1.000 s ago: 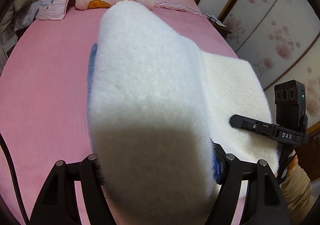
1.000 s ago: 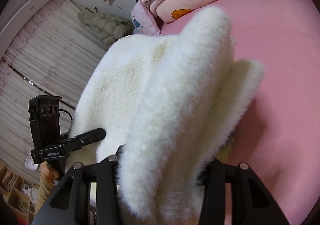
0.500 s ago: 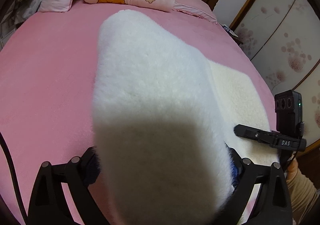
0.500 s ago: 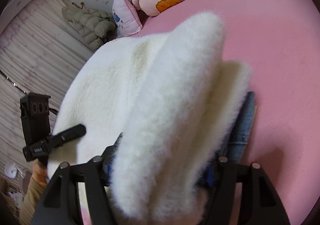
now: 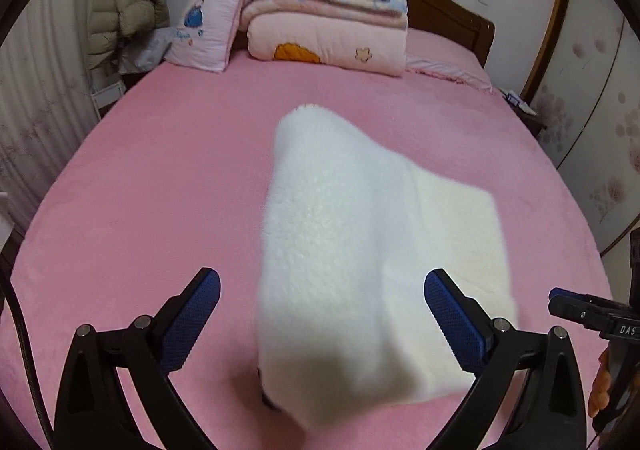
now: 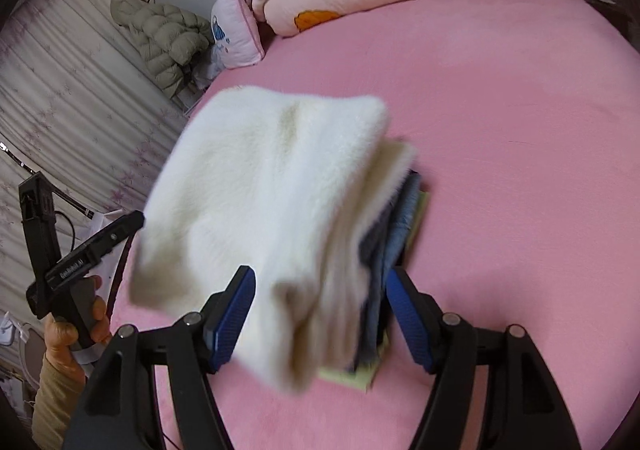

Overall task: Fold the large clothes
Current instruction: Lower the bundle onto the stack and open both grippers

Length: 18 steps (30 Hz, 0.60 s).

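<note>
The white fleece garment (image 5: 360,250) lies folded on the pink bed (image 5: 160,178), near its front edge. Its long axis runs away from the cameras toward the headboard, where a folded quilt (image 5: 328,30) and a pillow (image 5: 204,30) are stacked. The left claw (image 5: 320,314) has just been opening and stands wide; the garment is between its blue pads (image 5: 192,322) but they do not touch it. The right claw (image 6: 320,314) has also just been opening, and its pads (image 6: 232,314) stand apart from the fleece edge. In the right wrist view, blue denim layers (image 6: 396,218) and something pale green (image 6: 352,374) show under the fleece; what they are is not clear. The near end of the garment is blurred.
</note>
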Available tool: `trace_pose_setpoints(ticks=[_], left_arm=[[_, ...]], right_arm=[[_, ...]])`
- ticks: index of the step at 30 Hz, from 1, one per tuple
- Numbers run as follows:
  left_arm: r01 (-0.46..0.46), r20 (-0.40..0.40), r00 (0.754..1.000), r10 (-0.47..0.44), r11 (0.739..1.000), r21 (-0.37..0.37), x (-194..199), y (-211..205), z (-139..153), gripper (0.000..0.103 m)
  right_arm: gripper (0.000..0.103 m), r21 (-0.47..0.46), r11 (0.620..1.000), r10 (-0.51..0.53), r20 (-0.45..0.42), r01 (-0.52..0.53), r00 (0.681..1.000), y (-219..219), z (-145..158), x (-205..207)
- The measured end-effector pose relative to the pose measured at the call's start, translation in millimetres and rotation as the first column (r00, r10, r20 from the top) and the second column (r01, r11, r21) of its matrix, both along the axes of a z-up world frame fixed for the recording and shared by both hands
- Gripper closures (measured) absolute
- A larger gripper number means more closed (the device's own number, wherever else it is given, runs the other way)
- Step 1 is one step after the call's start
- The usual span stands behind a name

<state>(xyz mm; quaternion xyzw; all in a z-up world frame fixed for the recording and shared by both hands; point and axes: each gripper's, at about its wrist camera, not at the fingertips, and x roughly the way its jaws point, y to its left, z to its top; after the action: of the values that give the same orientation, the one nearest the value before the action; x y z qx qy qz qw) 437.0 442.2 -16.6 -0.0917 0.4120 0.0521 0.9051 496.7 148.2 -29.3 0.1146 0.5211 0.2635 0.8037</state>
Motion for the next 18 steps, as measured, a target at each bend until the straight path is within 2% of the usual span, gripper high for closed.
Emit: trace_pose_setpoints(ticks=[4,9,11,15,18], left_arm=[[-0.027,0.040,0.999,0.026,0.999,0.023,-52,-23,44,0.001],[-0.008,0.049,0.999,0.006,0.999,0.032,-117,-60,91,0.001],[-0.002,0.047,0.999,0.000,0.999,0.046,-144,-79,105,0.001],[0.010,0.048,0.999,-0.011,1.000,0.017,-187,-111,124,0.001],[0.023,0.057,0.998,-0.024,1.000,0.016,-226,-137,138,0.001]], right_arm=[[0.035,0.004,1.000,-0.014,0.016,0.014,1.000,-28,39,-41],[0.035,0.003,1.000,-0.010,0.055,0.010,0.998,-60,88,-102],[0.035,0.009,1.000,-0.006,0.068,0.005,0.998,-74,109,-128],[0.035,-0.011,1.000,0.014,0.109,-0.013,0.994,-96,144,-176],[0.035,-0.011,1.000,0.028,0.129,-0.027,0.991,-113,158,-210]])
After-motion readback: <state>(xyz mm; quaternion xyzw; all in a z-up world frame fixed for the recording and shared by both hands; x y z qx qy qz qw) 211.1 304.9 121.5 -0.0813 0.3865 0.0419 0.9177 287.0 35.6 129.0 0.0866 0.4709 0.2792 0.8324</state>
